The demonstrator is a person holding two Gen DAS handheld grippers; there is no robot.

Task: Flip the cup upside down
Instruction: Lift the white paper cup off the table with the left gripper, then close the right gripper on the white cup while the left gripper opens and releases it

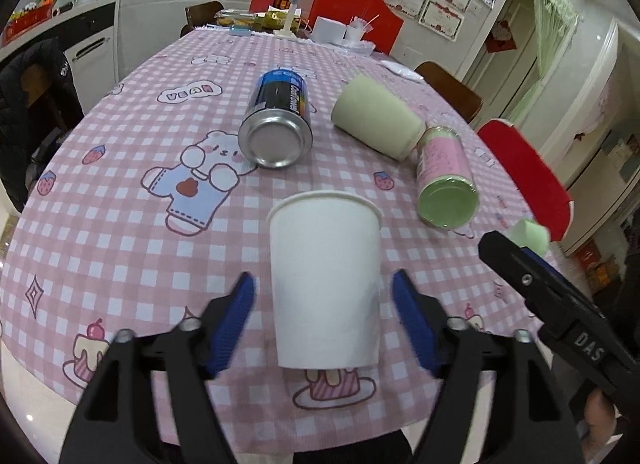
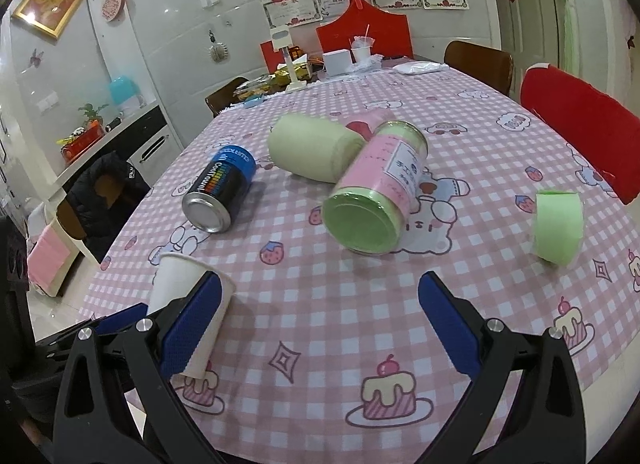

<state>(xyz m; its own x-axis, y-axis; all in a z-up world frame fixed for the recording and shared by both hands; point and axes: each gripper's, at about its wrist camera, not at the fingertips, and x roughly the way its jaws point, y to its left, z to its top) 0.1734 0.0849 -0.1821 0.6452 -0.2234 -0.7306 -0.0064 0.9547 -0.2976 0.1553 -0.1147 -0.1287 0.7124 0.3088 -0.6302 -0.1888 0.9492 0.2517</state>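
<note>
A white paper cup [image 1: 325,276] stands upright, rim up, on the pink checked tablecloth [image 1: 120,223] near the front edge. My left gripper [image 1: 323,322] is open with a blue pad on each side of the cup's lower half, not touching it. In the right wrist view the cup [image 2: 176,284] shows at the left, partly behind my right gripper's left finger. My right gripper [image 2: 320,328] is open and empty over the cloth; it shows in the left wrist view at the right edge [image 1: 540,284].
A blue-black can [image 1: 278,119], a pale green cup [image 1: 376,117] and a pink-green jar [image 1: 446,177] lie on their sides mid-table. A small green cap [image 2: 558,225] sits at the right. Red-backed chairs [image 2: 576,135] stand along the right edge; clutter is at the far end.
</note>
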